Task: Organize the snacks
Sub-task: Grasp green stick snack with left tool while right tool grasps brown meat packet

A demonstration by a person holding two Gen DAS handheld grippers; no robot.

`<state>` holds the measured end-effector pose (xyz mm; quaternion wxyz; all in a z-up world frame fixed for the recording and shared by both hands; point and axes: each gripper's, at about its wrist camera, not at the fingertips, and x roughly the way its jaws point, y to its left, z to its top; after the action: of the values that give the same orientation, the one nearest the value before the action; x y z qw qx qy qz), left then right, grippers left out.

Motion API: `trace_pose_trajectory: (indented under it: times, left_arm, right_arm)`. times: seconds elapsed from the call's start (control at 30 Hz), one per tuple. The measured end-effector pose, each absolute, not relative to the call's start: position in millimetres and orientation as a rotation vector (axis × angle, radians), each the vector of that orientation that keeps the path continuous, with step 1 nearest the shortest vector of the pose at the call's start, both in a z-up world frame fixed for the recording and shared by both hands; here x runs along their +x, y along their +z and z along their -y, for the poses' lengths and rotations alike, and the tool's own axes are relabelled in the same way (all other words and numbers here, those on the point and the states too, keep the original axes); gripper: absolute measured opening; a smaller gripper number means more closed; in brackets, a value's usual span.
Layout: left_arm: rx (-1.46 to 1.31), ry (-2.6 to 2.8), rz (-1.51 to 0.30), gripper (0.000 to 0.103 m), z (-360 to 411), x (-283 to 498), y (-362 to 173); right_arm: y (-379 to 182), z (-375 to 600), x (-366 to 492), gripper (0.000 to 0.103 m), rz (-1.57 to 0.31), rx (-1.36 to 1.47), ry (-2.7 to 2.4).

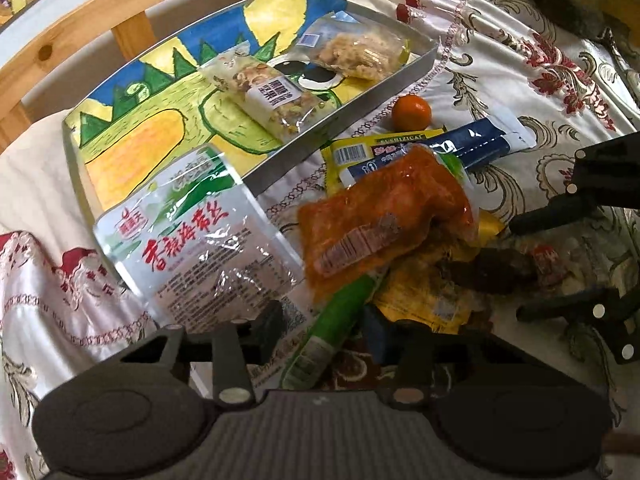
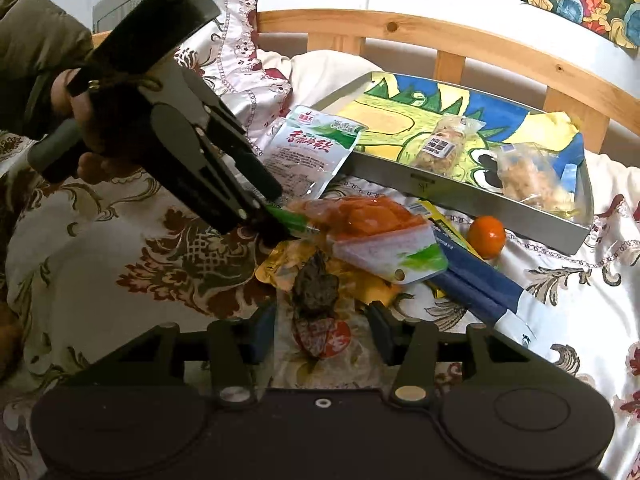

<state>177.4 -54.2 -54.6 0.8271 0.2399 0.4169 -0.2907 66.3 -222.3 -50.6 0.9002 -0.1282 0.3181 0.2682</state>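
Observation:
My left gripper [image 1: 324,326] [image 2: 280,216] is shut on the green end of an orange snack pack [image 1: 384,220] [image 2: 372,216], which lies over a heap of packets on the bedspread. To its right, my right gripper [image 2: 320,334] [image 1: 518,268] is shut on a clear packet of dark meat [image 2: 316,292] [image 1: 496,268] with a red label. A metal tray [image 1: 340,120] [image 2: 460,196] lined with a cartoon drawing holds a nut bar [image 1: 272,96] [image 2: 438,148] and a crisp-rice pack [image 1: 360,52] [image 2: 528,180]. A white seaweed pack [image 1: 200,240] [image 2: 312,148] leans over the tray's corner.
A mandarin [image 1: 411,112] [image 2: 486,236] sits beside the tray. Blue stick packs [image 1: 472,144] [image 2: 480,284] and yellow packets [image 1: 360,152] lie in the heap. A wooden headboard rail [image 1: 80,36] [image 2: 480,40] runs behind the tray. A person's hand [image 2: 92,132] holds the left gripper.

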Motion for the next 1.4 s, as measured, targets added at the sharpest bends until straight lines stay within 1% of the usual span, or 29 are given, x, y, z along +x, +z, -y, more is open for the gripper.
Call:
trace_pose_trajectory:
  times: [0.17, 0.2, 0.3, 0.53, 0.7, 0.87, 0.9, 1.07, 1.2, 1.4]
  left_arm:
    - [0.559, -0.612, -0.893, 0.036, 65, 174, -55]
    - [0.576, -0.61, -0.895, 0.031, 68, 173, -55]
    - [0.585, -0.579, -0.911, 0.03, 73, 170, -56]
    - [0.392, -0.497, -1.056, 0.02, 68, 170, -48]
    - [0.276, -0.473, -1.13, 0.019, 63, 164, -46]
    - [0.292, -0.454, -1.115, 0.021, 66, 166, -52]
    - [0.285, -0.451, -1.108, 0.023, 66, 168, -53]
    - [0.254, -0.437, -1.1, 0.023, 64, 171, -55]
    - [0.209, -0.419, -1.101, 0.019, 60, 166, -55]
    - [0.13, -0.382, -1.119, 0.018, 53, 151, -53]
  right_arm:
    - [-51, 222, 67, 0.052, -0.662, -0.259, 0.552]
    - [-52, 221, 67, 0.052, -0.664, -0.258, 0.55]
    - [-53, 220, 67, 0.052, -0.664, -0.255, 0.546]
    - [-50, 219, 64, 0.052, -0.65, -0.262, 0.535]
    - [-48, 219, 61, 0.052, -0.662, -0.258, 0.523]
    - [-51, 218, 63, 0.052, -0.675, -0.258, 0.523]
    - [-52, 218, 63, 0.052, -0.672, -0.259, 0.524]
    - [-53, 218, 62, 0.053, -0.656, -0.268, 0.529]
    - [-53, 220, 63, 0.057, -0.662, -0.253, 0.53]
    - [-53, 219, 64, 0.054, -0.68, -0.25, 0.534]
